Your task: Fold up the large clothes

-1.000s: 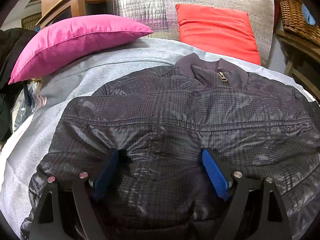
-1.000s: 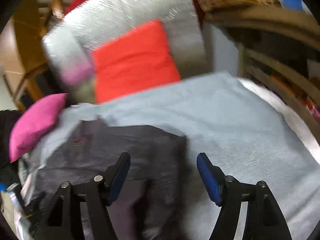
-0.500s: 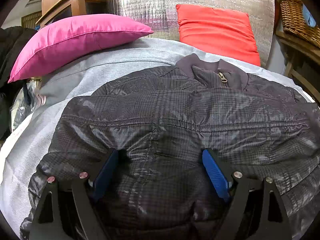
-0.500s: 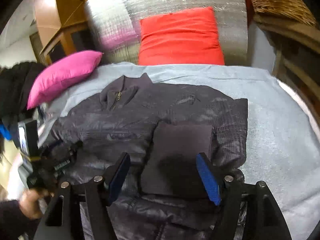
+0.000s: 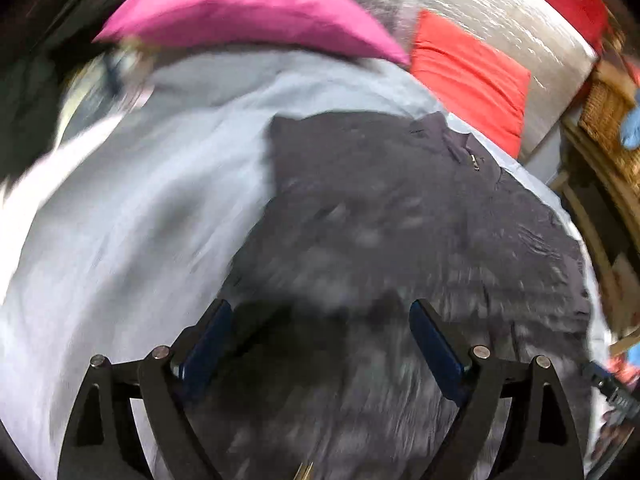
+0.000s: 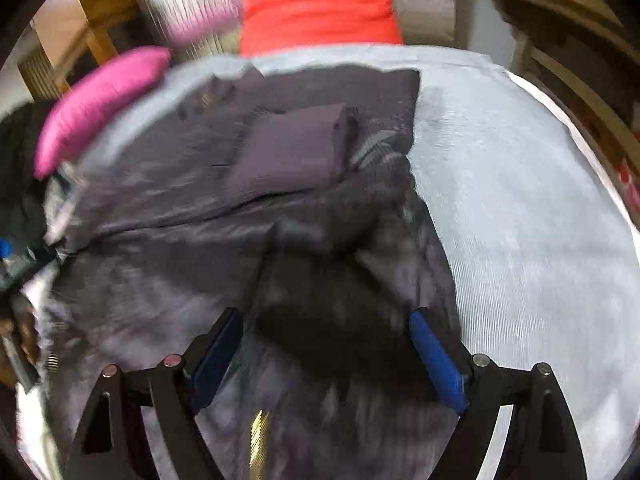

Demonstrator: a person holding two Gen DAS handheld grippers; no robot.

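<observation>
Both grippers, left [image 5: 320, 344] and right [image 6: 328, 354], had just widened, jaws released, gripping nothing. Jacket [image 6: 192, 248] ran near-to-far beneath them; its right hem lay nearest the right gripper.

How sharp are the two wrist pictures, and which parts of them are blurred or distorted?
Left wrist view: strong motion blur on the dark jacket and the grey cover; the left tongs stay sharp. Right wrist view: the same smear on the jacket, pink pillow streaked; the right tongs are crisp. Both views bend straight edges, with dark corners.

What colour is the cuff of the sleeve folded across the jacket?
Plain dark purplish grey cuff, matte against the shinier jacket; clearest in the right wrist view.
</observation>
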